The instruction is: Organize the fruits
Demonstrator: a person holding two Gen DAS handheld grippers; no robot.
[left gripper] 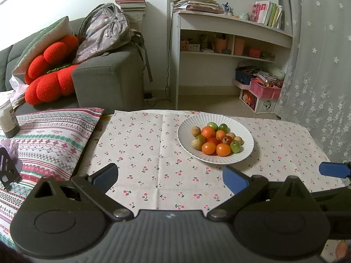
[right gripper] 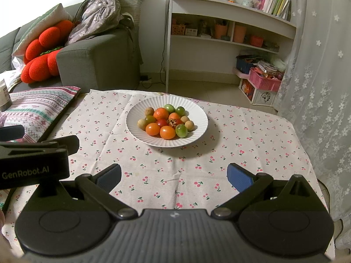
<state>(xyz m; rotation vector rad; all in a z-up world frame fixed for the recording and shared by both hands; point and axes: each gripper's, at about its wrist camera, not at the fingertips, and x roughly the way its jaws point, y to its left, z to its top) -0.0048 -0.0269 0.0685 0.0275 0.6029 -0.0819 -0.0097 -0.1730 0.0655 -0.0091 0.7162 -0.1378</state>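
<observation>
Both tools empty, fingers spread wide: left tool (left gripper: pixel 170 175) and right tool (right gripper: pixel 174 174) above the cherry-print counter (right gripper: pixel 153 175), well short of the fruits (right gripper: pixel 164 122) heaped in the white plate (right gripper: pixel 197 111). Risks ahead: round fruits rolling from a nudged heap, soft skins bruised by a hard pinch.

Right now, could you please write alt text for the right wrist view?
A white ribbed plate piled with small orange, green, red and tan fruits sits on a cherry-print tablecloth, ahead of the open, empty right claw. The left claw shows at the left edge; a grey sofa and shelves stand behind.
</observation>
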